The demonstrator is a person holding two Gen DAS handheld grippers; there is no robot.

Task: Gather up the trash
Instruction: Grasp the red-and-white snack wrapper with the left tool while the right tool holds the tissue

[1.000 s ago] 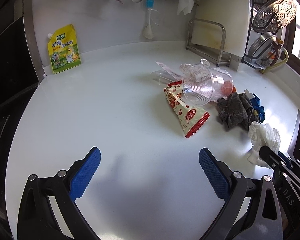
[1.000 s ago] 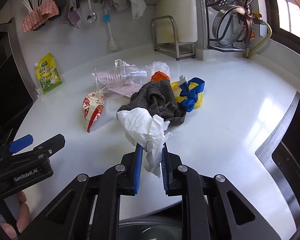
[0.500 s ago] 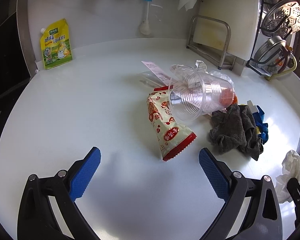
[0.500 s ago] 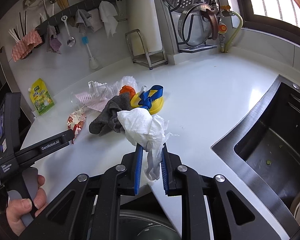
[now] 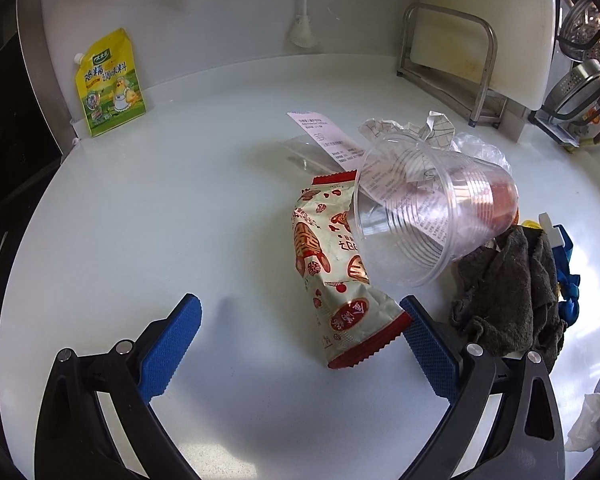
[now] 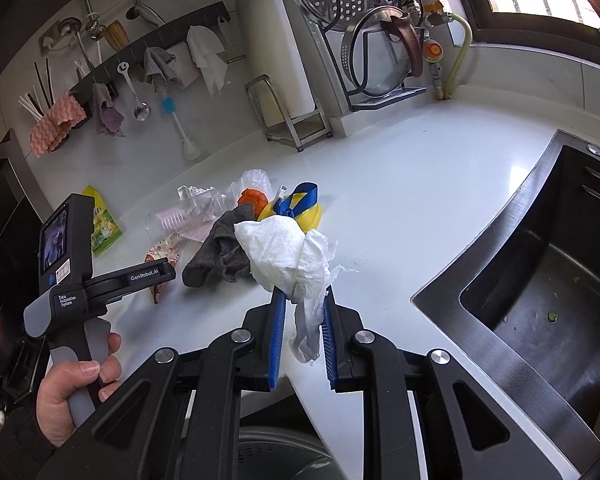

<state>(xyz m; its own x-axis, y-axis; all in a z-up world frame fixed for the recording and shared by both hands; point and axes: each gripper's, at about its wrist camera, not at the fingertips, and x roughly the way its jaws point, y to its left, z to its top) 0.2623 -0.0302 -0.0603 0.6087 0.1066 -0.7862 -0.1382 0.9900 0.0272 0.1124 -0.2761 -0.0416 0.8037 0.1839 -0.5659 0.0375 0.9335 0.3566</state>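
My right gripper (image 6: pixel 302 296) is shut on a crumpled white tissue (image 6: pixel 288 256), held up over the counter's front edge. On the white counter lies a pile of trash: a red-and-cream snack wrapper (image 5: pixel 340 276), a clear plastic cup (image 5: pixel 428 208) on its side, a printed receipt (image 5: pixel 328 140), a grey rag (image 5: pixel 504 300) and a blue-and-yellow item (image 6: pixel 296 206). My left gripper (image 5: pixel 300 324) stands open, its right pad beside the wrapper's lower end, nothing between the pads pressed. A hand (image 6: pixel 76 384) holds the left gripper's handle in the right wrist view.
A yellow seasoning pouch (image 5: pixel 108 84) leans on the back wall at the left. A cutting board in a metal stand (image 5: pixel 468 40) is at the back right. A dark sink (image 6: pixel 540 280) lies to the right. Utensils and cloths hang on a wall rail (image 6: pixel 140 64).
The left gripper has moved closer to the snack wrapper, which now lies by its right pad. The right gripper, still holding the tissue, has swung away from the pile toward the sink side.
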